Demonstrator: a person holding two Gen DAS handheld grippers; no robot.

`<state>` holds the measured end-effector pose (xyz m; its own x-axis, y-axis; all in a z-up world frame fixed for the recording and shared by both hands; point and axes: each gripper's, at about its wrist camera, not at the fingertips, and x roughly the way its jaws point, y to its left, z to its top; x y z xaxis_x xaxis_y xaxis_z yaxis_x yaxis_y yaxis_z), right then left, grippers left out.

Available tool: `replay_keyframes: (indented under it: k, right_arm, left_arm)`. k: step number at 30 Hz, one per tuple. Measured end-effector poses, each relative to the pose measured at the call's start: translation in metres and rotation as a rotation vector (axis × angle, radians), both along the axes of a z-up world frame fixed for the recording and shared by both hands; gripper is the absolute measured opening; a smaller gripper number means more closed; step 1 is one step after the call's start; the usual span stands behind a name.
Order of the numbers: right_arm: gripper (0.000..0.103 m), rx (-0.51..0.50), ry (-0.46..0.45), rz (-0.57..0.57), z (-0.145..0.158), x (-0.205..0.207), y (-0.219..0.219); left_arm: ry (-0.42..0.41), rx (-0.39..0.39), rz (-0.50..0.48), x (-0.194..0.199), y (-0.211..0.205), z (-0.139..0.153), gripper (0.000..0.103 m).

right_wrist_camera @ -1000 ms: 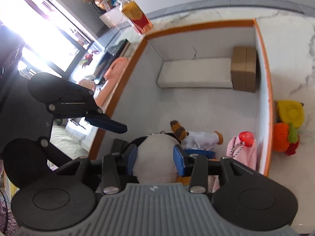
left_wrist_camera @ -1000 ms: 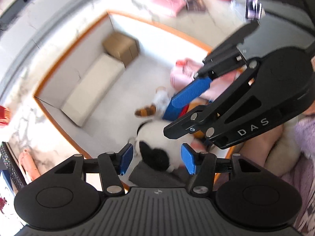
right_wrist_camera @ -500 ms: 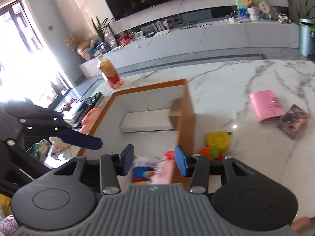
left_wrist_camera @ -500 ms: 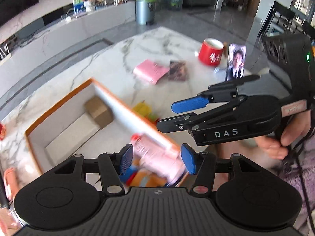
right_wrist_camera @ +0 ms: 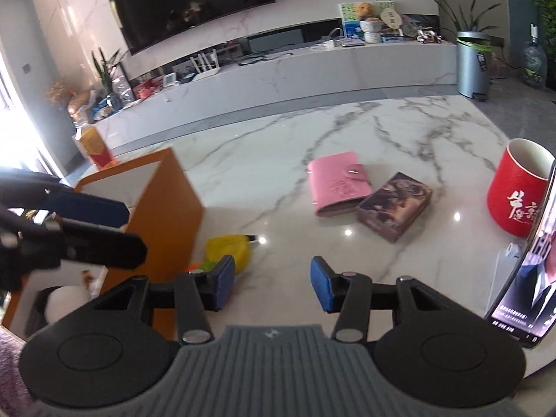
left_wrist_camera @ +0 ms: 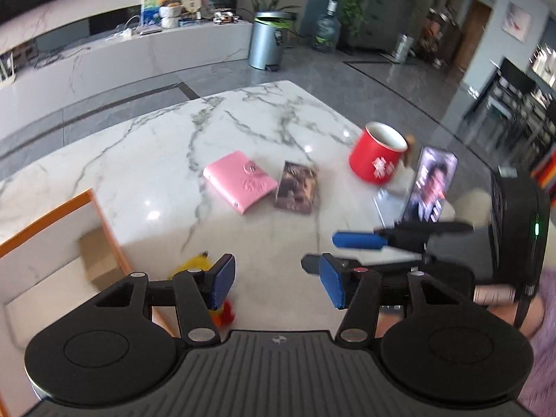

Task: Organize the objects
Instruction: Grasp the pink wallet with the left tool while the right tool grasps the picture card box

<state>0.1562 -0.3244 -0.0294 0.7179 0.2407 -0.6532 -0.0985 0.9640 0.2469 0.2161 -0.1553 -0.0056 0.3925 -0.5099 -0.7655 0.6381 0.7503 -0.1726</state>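
Ahead of my right claw [right_wrist_camera: 272,285], spread and empty, the pink wallet [right_wrist_camera: 338,182] lies on the counter [right_wrist_camera: 260,173]. My left claw [left_wrist_camera: 276,283] gapes empty too. I'm between picks; next I'd reach forward, straddle the wallet, then box [right_wrist_camera: 170,201] it.

Wall-mounted TV [right_wrist_camera: 194,3] above long marble console [right_wrist_camera: 278,80]; grey tiled floor [left_wrist_camera: 382,80]; bright window glare at left.
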Motion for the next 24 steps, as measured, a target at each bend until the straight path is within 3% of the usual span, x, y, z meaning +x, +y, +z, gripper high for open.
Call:
replay_keyframes:
  k: [4,7,13,18,24]
  right_arm:
    - [0.051,-0.016,0.014,-0.065,-0.017,0.028,-0.020]
    - [0.061,-0.014,0.030,-0.138,-0.026,0.051,-0.036]
    - [0.066,0.065,0.097,-0.267,-0.048,0.091,-0.066]
    - [0.076,0.085,0.113,-0.287,-0.062,0.112,-0.076]
    - [0.077,0.070,0.109,-0.256,-0.071,0.122,-0.080]
  left_arm:
    - [0.042,-0.015,0.063,0.035,-0.023,-0.019,0.066]
    - [0.065,-0.029,0.128,0.062,-0.037,-0.038,0.076]
    - [0.135,-0.005,0.271,0.116,-0.060,-0.077,0.081]
    - [0.197,-0.037,0.343,0.150,-0.075,-0.099,0.081]
    - [0.217,-0.011,0.388,0.167,-0.104,-0.115,0.087]
